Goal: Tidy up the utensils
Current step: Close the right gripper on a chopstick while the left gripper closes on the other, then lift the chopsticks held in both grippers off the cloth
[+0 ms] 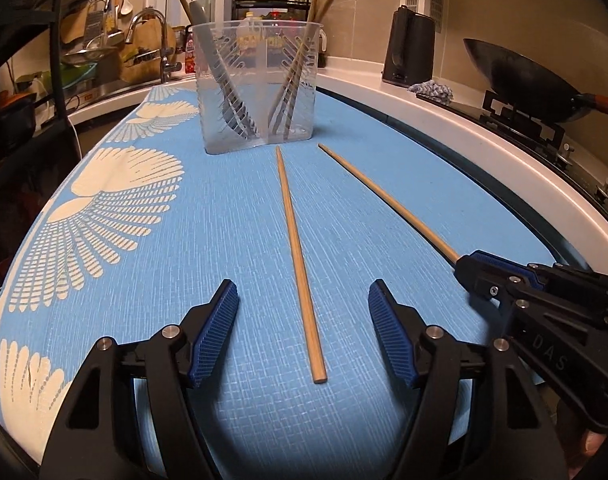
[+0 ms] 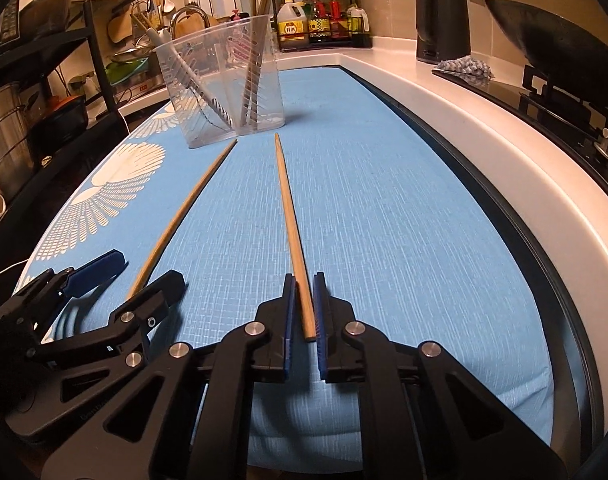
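**Two chopsticks lined up for pickup, one tool closed, one open**

I hold a tool in each hand above a blue patterned mat (image 1: 223, 220) on the tabletop. My right tool (image 2: 304, 284) has its blue pads closed against the near end of one wooden chopstick (image 2: 289, 216), which still lies flat, its tip pointing toward 12 o'clock. My left tool (image 1: 304, 300) stands wide open, straddling the near end of the second chopstick (image 1: 295, 248) without touching it. Both tools tilt downward toward the mat and sit side by side, the right one at 3 o'clock of the left.

At 12 o'clock, just past both chopstick tips, stands a clear plastic utensil holder (image 1: 259, 84) with utensils already leaning in it.

I judge the step to be picking up the pair. Next, my left tool should close on its chopstick; then both need lifting, tipping upright and lowering into the holder. The thin sticks could roll or swing once raised.
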A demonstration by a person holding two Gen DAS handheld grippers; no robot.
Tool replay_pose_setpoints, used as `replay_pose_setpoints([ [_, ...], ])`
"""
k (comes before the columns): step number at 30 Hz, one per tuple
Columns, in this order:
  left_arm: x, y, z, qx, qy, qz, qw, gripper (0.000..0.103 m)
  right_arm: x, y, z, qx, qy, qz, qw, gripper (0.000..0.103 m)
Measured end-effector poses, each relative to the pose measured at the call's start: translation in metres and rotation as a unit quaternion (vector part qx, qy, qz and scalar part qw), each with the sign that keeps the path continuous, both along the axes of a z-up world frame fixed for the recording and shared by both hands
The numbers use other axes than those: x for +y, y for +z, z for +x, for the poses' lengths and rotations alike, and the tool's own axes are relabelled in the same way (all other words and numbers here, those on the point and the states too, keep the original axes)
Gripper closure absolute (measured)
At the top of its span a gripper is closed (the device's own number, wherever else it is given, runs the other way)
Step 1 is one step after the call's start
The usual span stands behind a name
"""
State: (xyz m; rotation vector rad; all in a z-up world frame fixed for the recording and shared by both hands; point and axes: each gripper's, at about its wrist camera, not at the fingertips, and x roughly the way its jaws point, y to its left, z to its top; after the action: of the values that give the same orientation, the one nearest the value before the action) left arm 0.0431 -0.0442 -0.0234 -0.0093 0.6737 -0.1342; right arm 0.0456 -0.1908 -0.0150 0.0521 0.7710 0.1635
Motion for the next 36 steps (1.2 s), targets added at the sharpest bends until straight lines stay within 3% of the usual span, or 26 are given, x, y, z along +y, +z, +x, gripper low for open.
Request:
replay_pose_setpoints([
  [3, 0.005, -0.001, -0.002, -0.003, 0.011, 0.011, 0.9999, 0.044, 0.0, 0.0, 0.001, -0.001, 0.0, -0.001, 1.0, 0.093],
  [6, 0.013, 0.001, -0.004, -0.007, 0.019, 0.01, 0.9997, 0.066, 0.002, -0.001, 0.002, -0.002, 0.003, 0.0, 1.0, 0.093],
  [8, 0.018, 0.001, -0.004, -0.008, 0.024, 0.011, 0.9996, 0.087, 0.004, -0.001, 0.002, -0.003, 0.006, -0.001, 1.0, 0.093],
  [10, 0.025, 0.001, -0.004, -0.009, 0.03, 0.006, 0.9995, 0.094, 0.006, -0.001, 0.002, -0.004, 0.007, -0.002, 1.0, 0.094],
  [21, 0.065, 0.0, -0.017, -0.013, 0.072, -0.012, 0.9973, 0.097, 0.005, -0.001, 0.001, -0.006, 0.002, -0.007, 1.0, 0.094],
  [36, 0.055, -0.001, -0.019, -0.019, 0.069, 0.0, 0.9975, 0.095, 0.01, -0.002, 0.001, -0.017, 0.013, -0.02, 1.0, 0.09],
])
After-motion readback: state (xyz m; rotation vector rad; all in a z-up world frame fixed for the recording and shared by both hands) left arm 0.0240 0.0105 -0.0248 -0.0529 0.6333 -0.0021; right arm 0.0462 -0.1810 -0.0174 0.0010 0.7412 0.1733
